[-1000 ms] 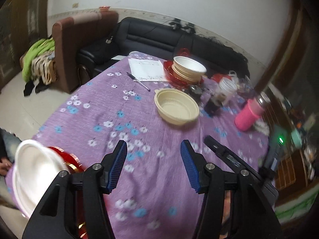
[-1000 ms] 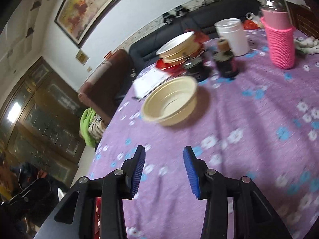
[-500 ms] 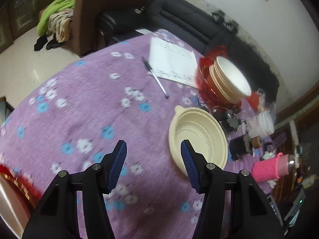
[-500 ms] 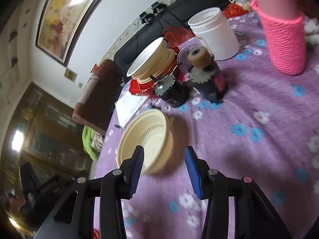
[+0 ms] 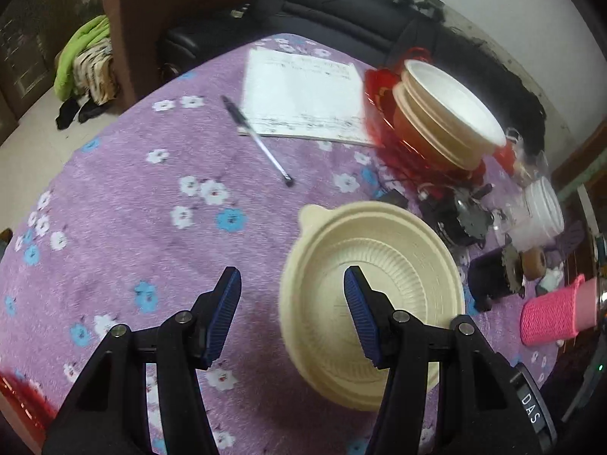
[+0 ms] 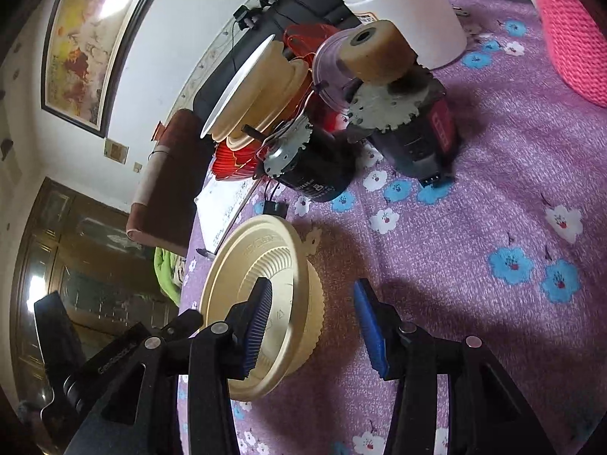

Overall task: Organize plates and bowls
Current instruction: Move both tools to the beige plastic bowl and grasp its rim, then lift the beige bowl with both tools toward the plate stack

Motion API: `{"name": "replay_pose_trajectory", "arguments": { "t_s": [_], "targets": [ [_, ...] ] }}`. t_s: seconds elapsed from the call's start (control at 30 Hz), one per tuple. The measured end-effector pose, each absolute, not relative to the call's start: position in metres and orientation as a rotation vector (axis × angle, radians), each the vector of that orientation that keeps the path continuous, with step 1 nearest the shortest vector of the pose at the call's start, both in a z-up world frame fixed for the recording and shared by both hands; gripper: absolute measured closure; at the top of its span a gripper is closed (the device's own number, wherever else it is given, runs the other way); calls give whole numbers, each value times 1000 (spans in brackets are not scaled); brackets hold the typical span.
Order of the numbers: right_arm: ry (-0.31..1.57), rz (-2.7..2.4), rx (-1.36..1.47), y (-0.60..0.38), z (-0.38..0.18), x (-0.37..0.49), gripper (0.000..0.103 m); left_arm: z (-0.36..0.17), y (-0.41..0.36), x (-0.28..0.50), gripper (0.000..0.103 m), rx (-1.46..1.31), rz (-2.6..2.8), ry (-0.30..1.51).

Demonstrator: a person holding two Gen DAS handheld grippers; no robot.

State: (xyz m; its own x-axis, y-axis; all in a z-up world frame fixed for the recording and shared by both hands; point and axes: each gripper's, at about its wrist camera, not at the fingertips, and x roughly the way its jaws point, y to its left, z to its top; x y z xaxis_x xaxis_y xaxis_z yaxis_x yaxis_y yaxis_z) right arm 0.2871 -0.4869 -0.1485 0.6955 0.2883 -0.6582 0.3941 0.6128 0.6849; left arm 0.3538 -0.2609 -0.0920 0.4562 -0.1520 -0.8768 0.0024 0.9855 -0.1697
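Observation:
A cream plastic bowl (image 5: 383, 265) stands on the purple flowered tablecloth (image 5: 151, 208); it also shows in the right wrist view (image 6: 261, 261). My left gripper (image 5: 292, 314) is open, its right finger over the bowl's inside and its left finger outside the left rim. My right gripper (image 6: 315, 326) is open, its left finger over the bowl's inside and its right finger outside the right rim. Behind, a stack of cream and white bowls (image 5: 447, 121) sits on red plates (image 5: 383, 98); the stack also shows in the right wrist view (image 6: 258, 91).
A notepad (image 5: 303, 94) and pen (image 5: 258, 140) lie at the back. Small motors and a tape roll (image 6: 379, 53), a white tub (image 6: 402, 7) and a pink-sleeved bottle (image 5: 554, 311) crowd the right. Another red plate edge (image 5: 19, 398) shows near left. A sofa (image 5: 341, 11) is behind.
Both grippers have moved forward to the cream bowl and now straddle its rim from opposite sides. The white bowl on red plates near the left gripper has dropped out of view.

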Motion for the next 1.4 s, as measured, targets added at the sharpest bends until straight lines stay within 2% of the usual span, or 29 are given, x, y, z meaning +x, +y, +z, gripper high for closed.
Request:
{"name": "replay_pose_trajectory", "arguments": {
  "t_s": [0.3, 0.37, 0.43, 0.53, 0.6, 0.73, 1.0, 1.4],
  "targets": [
    [869, -74, 931, -480, -160, 300, 56, -124, -274, 356, 50, -106, -64, 1137],
    [881, -86, 911, -476, -162, 303, 57, -132, -276, 356, 59, -102, -65, 1145],
    [889, -100, 877, -471, -164, 305, 64, -133, -279, 355, 63, -88, -63, 1131],
    [874, -81, 857, -466, -161, 306, 76, -130, -280, 354, 82, -117, -101, 1138],
    [867, -78, 841, -463, -159, 306, 88, -127, -281, 352, 86, -122, -113, 1139],
    [867, -90, 838, -461, -157, 304, 91, -123, -281, 341, 92, -129, -122, 1122],
    [839, -59, 826, -462, -126, 269, 91, -88, -270, 294, 93, -147, -158, 1055],
    [689, -22, 706, -429, -33, 122, 90, -4, -233, 158, 93, -100, -289, 889]
  ]
}}
